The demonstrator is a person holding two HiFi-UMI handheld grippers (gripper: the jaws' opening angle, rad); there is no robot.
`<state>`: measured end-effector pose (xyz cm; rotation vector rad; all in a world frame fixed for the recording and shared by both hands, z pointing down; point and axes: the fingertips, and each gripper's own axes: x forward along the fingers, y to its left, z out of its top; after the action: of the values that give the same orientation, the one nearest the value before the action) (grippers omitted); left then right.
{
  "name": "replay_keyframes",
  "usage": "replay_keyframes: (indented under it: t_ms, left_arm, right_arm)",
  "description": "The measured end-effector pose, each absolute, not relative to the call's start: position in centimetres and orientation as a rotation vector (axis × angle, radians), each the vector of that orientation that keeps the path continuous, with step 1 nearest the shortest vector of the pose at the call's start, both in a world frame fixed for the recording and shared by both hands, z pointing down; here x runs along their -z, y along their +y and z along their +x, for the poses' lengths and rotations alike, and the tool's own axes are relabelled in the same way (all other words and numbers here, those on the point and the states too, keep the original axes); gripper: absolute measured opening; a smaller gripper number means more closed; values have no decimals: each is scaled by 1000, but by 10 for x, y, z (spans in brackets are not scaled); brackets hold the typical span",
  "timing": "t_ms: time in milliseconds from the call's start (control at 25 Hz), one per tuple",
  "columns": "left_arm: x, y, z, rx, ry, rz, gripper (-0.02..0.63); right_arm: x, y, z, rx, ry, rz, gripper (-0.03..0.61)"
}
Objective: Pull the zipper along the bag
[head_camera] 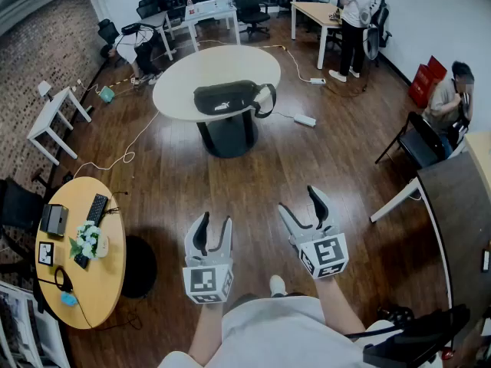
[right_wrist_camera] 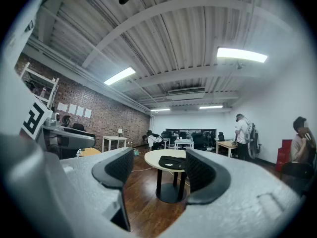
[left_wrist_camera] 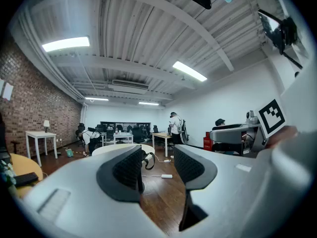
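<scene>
Open office room with a dark wooden floor [head_camera: 253,167] and a brick wall [head_camera: 34,60] on the left side. Centre of the head view: a round white desk [head_camera: 176,79] on a dark pedestal. The black bag [head_camera: 226,98] lies on this desk, toward its near edge, with a strap [head_camera: 266,102] hanging over the rim at the right. A white power strip [head_camera: 304,119] lies on the floor just beyond the desk's right side.

Lower left: a round yellow desk [head_camera: 107,282] carrying a black keyboard [head_camera: 92,215] and a small bunch of white flowers [head_camera: 86,238]. Far right: one person stands [head_camera: 354,18] at a rectangular desk; another person sits [head_camera: 449,98] near the wall.

Foreground: the left gripper [head_camera: 215,225] and the right gripper [head_camera: 298,199] are held side by side above the bare floor, well apart from the bag. The left gripper's fingers [left_wrist_camera: 126,170] stand apart with only floor seen between them. The right gripper's fingers [right_wrist_camera: 200,172] stand wider apart, gripping nothing; the distant bag and its desk appear through the gap.
</scene>
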<state>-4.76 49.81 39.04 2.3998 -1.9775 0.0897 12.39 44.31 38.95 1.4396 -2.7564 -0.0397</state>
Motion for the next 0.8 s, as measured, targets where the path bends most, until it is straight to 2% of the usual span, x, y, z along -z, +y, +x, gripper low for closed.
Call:
replay_keyframes:
  t_ms: [400,800]
  left_arm:
    - [-429,378,-62,-129,-1947,2361,213]
    - [-413,182,-142,-29,-1929,2416,213]
  right_arm:
    - [-439,327,104,-85,-2733,1381,302]
    - [-420,154,24,24,-2711,1352,296]
